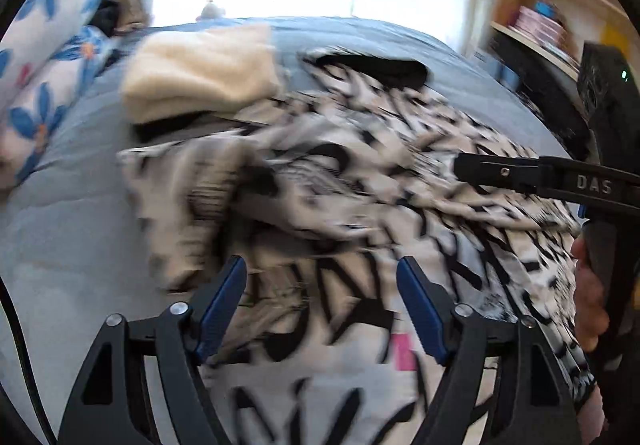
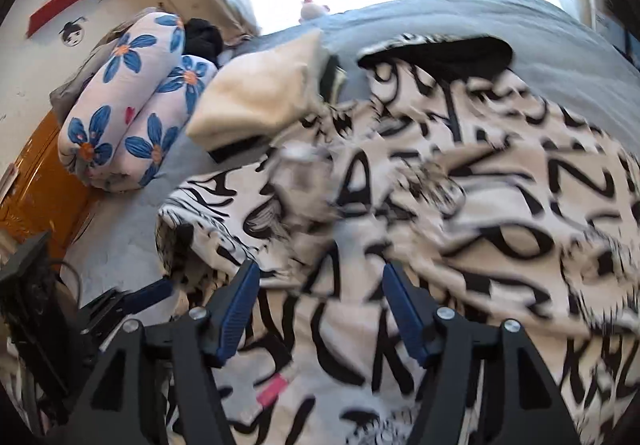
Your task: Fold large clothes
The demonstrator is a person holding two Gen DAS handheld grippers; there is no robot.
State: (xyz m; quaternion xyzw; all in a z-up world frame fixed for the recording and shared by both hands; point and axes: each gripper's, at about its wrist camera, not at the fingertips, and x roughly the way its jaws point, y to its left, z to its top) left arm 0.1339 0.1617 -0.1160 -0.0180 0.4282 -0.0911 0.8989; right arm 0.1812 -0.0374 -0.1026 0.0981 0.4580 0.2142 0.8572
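A large white garment with black lettering (image 1: 360, 181) (image 2: 460, 205) lies rumpled across a blue-grey bed (image 1: 60, 229) (image 2: 520, 33), with a flap bunched up in the middle. A pink tag (image 1: 402, 353) (image 2: 272, 391) shows near its front edge. My left gripper (image 1: 320, 265) hangs open just above the cloth, nothing between its blue pads. My right gripper (image 2: 318, 271) is also open over the garment and holds nothing. In the left wrist view a hand (image 1: 588, 297) holds the right gripper at the right edge. Both views are motion-blurred.
A folded cream garment (image 1: 200, 73) (image 2: 256, 97) on a dark one lies at the back left of the bed. Two floral pillows (image 1: 52, 57) (image 2: 128, 101) are stacked at the left. A wooden bookshelf (image 1: 552, 1) stands to the right, a bright window behind.
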